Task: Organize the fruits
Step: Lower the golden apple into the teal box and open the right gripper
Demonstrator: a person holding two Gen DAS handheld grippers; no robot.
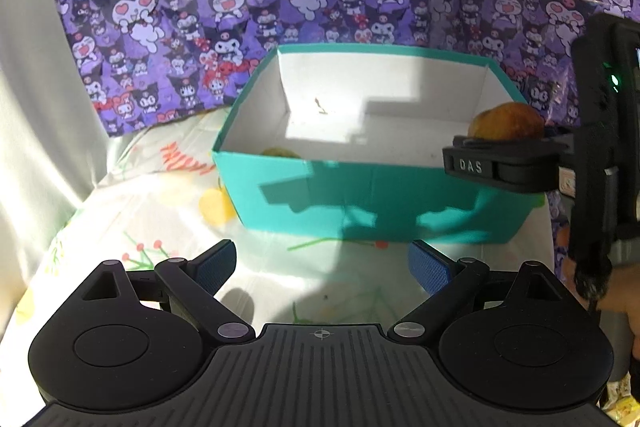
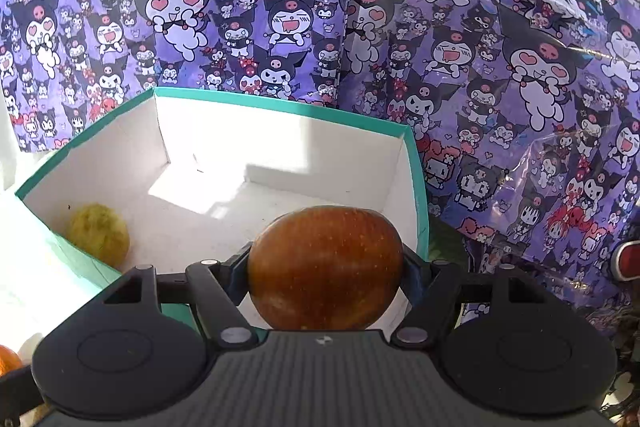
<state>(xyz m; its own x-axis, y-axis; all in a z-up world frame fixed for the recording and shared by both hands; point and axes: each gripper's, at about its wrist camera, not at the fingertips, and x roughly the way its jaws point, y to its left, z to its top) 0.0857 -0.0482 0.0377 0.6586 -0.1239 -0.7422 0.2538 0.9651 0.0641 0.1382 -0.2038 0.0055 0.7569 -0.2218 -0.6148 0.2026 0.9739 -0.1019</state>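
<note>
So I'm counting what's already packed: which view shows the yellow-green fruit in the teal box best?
The right wrist view: the yellow-green fruit lies in plain sight in the near left corner of the teal box. In the left wrist view only its top peeks over the box's front wall.

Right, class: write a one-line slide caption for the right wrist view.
Right gripper holds a reddish-brown apple over the teal box, where a yellow-green fruit already sits.
</note>
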